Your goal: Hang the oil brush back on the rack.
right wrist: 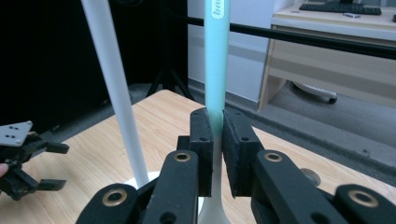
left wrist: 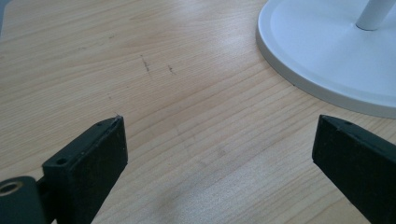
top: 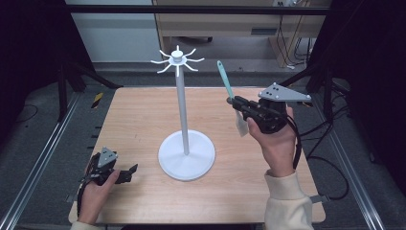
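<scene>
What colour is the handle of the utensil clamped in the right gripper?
Teal-green handle, fading to white near the jaws; clearest in the right gripper view.

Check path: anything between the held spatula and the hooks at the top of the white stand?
Nothing visible. The right gripper holds the spatula upright, right of the stand; open air separates it from the hooks.

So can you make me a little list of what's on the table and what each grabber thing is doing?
held thing: teal-handled spatula, handle end up, pale blade down
right hand-held gripper: shut on the spatula's handle, raised above the table
left hand-held gripper: jaws open, nothing between them, low over the table near the front left edge
stand: white hook stand, upright on a round base at the table's middle, hooks bare
table: light wood
</scene>
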### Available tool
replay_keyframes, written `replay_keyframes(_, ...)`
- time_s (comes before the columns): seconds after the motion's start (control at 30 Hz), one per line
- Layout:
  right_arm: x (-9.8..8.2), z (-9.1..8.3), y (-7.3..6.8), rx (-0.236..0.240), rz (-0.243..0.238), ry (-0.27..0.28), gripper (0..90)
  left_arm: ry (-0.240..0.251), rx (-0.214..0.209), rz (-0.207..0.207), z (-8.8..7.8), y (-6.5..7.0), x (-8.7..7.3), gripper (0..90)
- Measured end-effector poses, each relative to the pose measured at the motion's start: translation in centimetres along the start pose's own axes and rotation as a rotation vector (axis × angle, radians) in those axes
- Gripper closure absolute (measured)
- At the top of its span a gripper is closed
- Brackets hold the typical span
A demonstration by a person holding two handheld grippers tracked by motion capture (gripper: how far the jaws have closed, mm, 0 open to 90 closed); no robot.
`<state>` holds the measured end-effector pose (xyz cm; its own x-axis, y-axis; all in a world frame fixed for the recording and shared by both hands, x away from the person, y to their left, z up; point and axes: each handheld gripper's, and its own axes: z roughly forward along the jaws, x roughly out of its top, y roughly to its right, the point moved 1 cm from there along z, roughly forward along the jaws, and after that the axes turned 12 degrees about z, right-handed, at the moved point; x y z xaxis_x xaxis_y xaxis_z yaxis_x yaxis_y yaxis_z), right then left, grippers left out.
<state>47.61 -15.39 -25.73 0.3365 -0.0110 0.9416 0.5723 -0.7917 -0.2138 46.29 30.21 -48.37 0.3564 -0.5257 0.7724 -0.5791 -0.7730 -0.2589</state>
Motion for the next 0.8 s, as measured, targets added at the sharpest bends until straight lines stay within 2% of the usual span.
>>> replay_keyframes(0.33, 0.4, -0.4, -1.8, 0.041, -0.042, 0.034, 83.1, 0.005, 0.002, -0.002, 0.0, 0.0, 0.0, 2.9)
replay_keyframes(0.8, 0.3, -2.2, -3.0, 0.069, -0.064, 0.066, 83.1, 0.008, 0.002, -0.002, -0.1, -0.1, 0.0, 2.9)
